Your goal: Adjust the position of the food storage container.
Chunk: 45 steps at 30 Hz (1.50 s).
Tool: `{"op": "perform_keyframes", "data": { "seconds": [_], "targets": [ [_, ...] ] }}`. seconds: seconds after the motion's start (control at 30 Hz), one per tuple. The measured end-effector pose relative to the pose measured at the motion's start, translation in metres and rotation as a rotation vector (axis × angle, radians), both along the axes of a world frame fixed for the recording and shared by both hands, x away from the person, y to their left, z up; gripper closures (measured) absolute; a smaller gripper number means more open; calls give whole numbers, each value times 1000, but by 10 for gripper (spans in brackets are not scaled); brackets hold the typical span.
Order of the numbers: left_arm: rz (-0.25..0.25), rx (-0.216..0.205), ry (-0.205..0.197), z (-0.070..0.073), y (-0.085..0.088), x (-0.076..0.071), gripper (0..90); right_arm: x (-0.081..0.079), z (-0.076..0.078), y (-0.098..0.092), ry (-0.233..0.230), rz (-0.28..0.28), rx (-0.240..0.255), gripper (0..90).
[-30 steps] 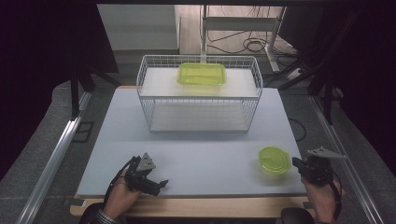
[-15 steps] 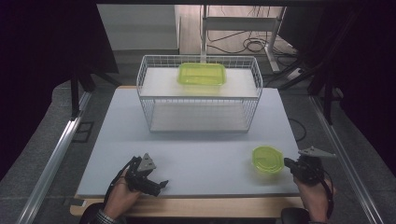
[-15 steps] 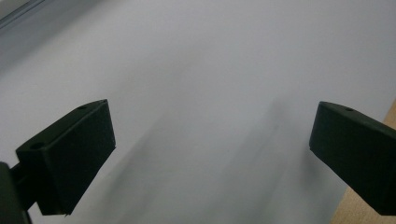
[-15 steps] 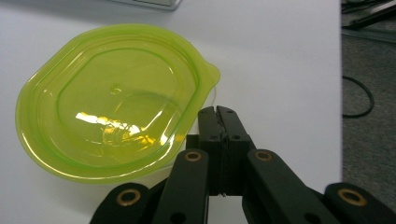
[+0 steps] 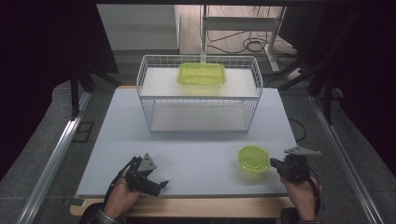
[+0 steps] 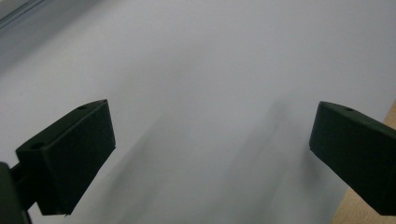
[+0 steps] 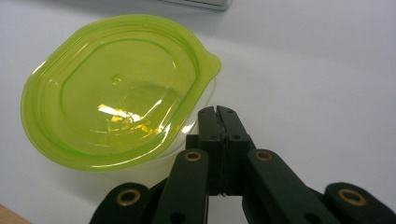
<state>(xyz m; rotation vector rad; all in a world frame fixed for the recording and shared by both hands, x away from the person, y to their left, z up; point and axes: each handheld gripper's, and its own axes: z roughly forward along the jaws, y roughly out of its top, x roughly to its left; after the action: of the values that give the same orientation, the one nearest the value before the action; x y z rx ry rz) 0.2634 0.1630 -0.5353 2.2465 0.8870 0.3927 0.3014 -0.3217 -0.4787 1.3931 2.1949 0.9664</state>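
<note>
A wide pale grey counter is seen across the middle of the high view, edged with a wooden strip along the bottom. At its far end, in the upper centre of the frame, a white wire basket is stood, and a rectangular yellow-green tub is laid on the basket's upper level.

In the lower right of the high view a small round yellow-green container is set on the counter, closed with a lid of the same colour. In the right gripper view this container is seen in the upper left of the frame, its lid bearing a small tab that points toward the jaws.

The right gripper is held by a hand in the lower right corner of the high view, just to the right of the container. In the right gripper view the right gripper is shown with its two jaws pressed flat together, nothing caught between them; the tips are placed right at the container's rim, below the tab, though actual contact cannot be told.

The left gripper is held low in the lower left of the high view, above bare counter. In the left gripper view its jaws are spread wide apart and nothing is held.
</note>
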Motion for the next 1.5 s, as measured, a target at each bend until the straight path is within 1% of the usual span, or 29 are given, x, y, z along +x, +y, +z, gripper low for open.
{"op": "perform_keyframes", "data": {
  "seconds": [0.17,0.4,0.57,0.67,0.8,0.97,1.0,1.07,1.23,1.37,1.5],
  "targets": [
    [-2,3,0,0,0,0,1,3,-2,14,10,33,14,890],
    [-1,6,0,0,-1,0,1,9,-6,37,28,97,28,889],
    [-1,6,0,-1,-1,0,1,13,-9,50,37,127,20,889],
    [-1,6,1,-1,-1,0,1,15,-12,52,48,129,24,889],
    [-3,8,1,-1,-1,0,1,17,-17,52,80,127,43,889],
    [-2,9,2,-1,-1,0,1,21,-23,59,96,148,50,889],
    [-1,9,2,-1,-1,0,1,22,-24,61,106,154,57,889],
    [-4,15,1,-1,-1,0,1,24,-26,65,110,165,61,889],
    [-5,16,1,-1,-1,0,1,31,-29,80,117,205,90,889],
    [-4,15,0,-1,-1,0,1,40,-33,94,136,244,121,889],
    [-4,17,1,-1,-1,0,1,46,-34,106,143,278,149,889]
  ]
}}
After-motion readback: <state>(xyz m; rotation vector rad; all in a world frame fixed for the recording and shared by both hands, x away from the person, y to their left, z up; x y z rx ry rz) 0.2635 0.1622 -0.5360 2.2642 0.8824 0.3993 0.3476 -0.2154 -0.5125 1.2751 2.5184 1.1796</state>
